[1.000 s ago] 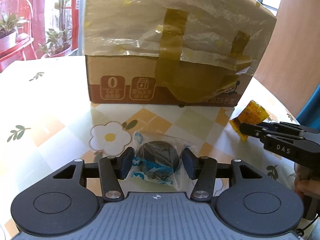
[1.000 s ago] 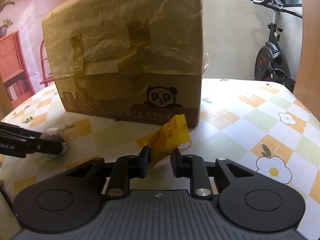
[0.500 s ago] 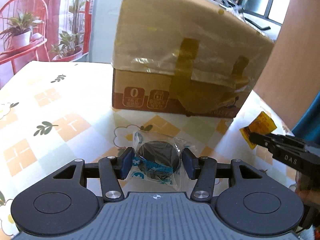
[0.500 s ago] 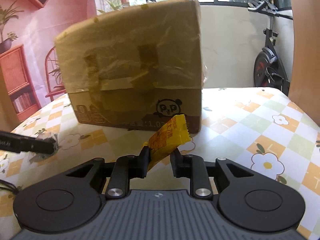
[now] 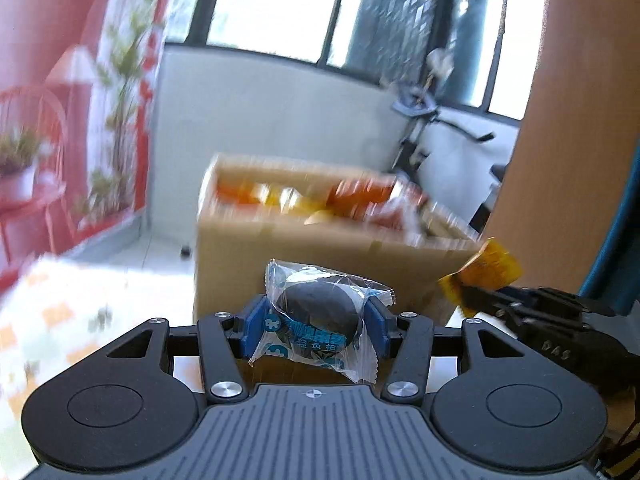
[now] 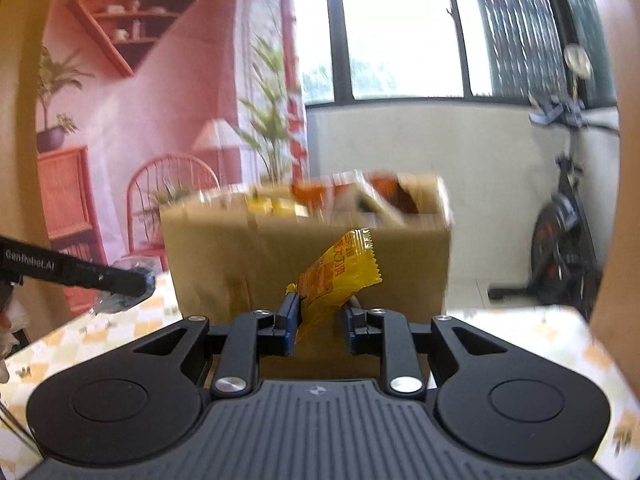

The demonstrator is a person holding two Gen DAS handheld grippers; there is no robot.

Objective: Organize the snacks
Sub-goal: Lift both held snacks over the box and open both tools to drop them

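Observation:
My left gripper (image 5: 316,328) is shut on a clear packet with a dark round snack (image 5: 320,312), held in the air in front of the cardboard box (image 5: 280,264). My right gripper (image 6: 320,318) is shut on a yellow snack sachet (image 6: 340,276), which sticks up and to the right. The box (image 6: 312,264) stands open at the top, with several orange, yellow and red snack packs (image 5: 340,200) showing inside. From the left wrist view the right gripper (image 5: 468,300) appears at the right with the sachet (image 5: 484,268). The left gripper (image 6: 140,280) reaches in from the left in the right wrist view.
The box stands on a table with a flower-check cloth (image 6: 540,336). An exercise bike (image 6: 568,240) stands by the window wall at the right. A red chair (image 6: 168,184) and plants are behind the box on the left. A brown panel (image 5: 568,140) rises at the right.
Both grippers have risen with their snacks, from low on the table before the box's side to about the level of its top. The box's open top and contents now show.

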